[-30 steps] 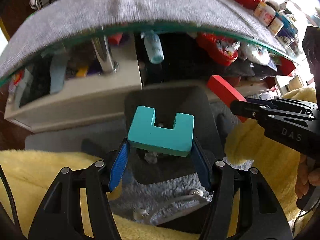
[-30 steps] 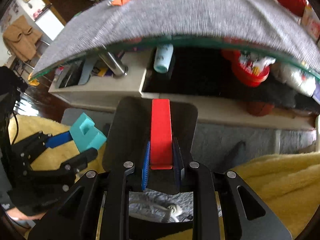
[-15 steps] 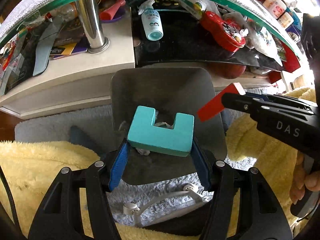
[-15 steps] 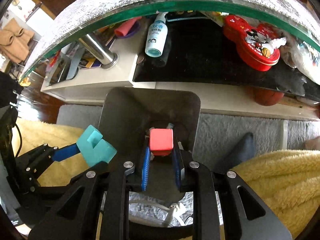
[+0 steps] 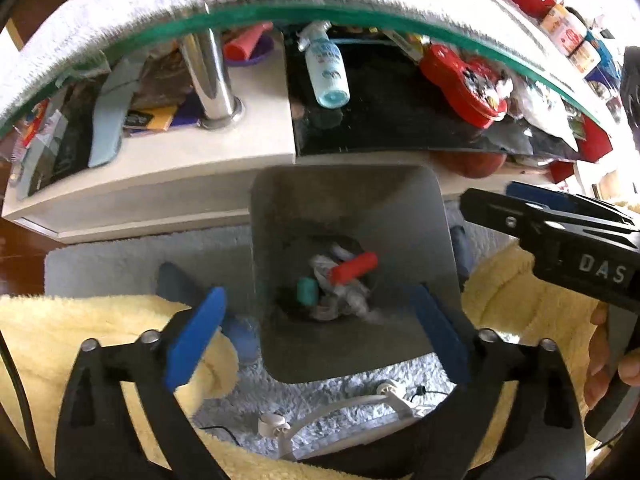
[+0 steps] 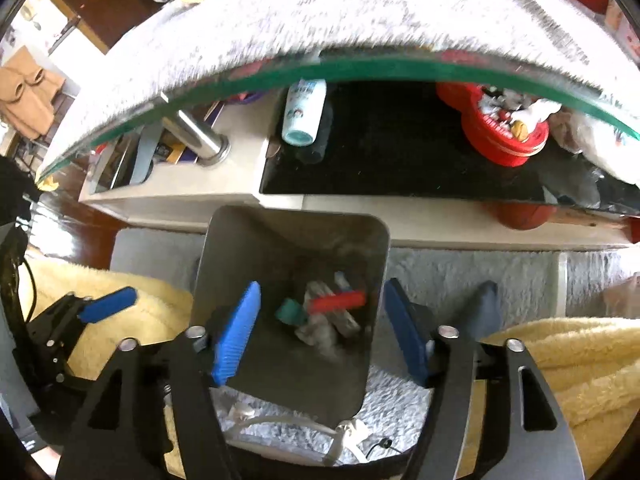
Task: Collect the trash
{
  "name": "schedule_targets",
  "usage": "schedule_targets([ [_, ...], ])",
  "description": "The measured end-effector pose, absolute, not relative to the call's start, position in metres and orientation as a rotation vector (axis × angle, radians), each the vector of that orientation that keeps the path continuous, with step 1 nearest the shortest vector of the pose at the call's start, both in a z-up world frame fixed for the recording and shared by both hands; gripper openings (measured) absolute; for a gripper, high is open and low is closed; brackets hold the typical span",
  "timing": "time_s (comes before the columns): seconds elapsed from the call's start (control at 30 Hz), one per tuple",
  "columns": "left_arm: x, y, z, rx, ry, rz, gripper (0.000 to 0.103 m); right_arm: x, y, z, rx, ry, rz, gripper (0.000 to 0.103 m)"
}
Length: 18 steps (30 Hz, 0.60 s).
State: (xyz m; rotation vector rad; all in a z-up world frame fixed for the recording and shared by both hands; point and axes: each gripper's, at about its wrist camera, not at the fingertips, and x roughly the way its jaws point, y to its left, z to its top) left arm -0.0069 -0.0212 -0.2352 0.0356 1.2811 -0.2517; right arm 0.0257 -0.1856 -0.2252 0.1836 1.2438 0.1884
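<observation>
- Both blocks have dropped since a second ago: teal notched foam block (image 5: 307,291) and red rectangular foam block (image 5: 353,271) now lie on crumpled paper inside the grey square metal bin (image 5: 416,192).
- left gripper (image 5: 316,338): jaws opening, nothing between them.
- right gripper (image 6: 322,336): jaws opening too, empty above the bin.

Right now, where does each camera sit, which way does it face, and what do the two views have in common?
Left wrist: rides the left gripper, looking steeply down into the grey bin; shows its own opening blue pads, the right gripper and a hand.
Right wrist: rides the right gripper, looking steeply down into the bin; shows its own opening pads, nothing between them, plus the left gripper.
Shared: bin, red block, teal block, bottle under the glass table.
</observation>
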Motion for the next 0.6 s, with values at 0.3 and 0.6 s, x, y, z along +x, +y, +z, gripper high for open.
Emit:
schedule_targets([
  [0.3, 0.011, -0.013, -0.192, 0.007, 1.196, -0.237, 0.095, 0.034, -0.205, -0.182, 0.189, 1.132, 0.167, 0.094],
  [0.6, 0.043, 0.003, -0.145, -0.028, 1.096, -0.211, 0.095, 0.065, -0.231, -0.133, 0.219, 1.007, 0.119, 0.095],
])
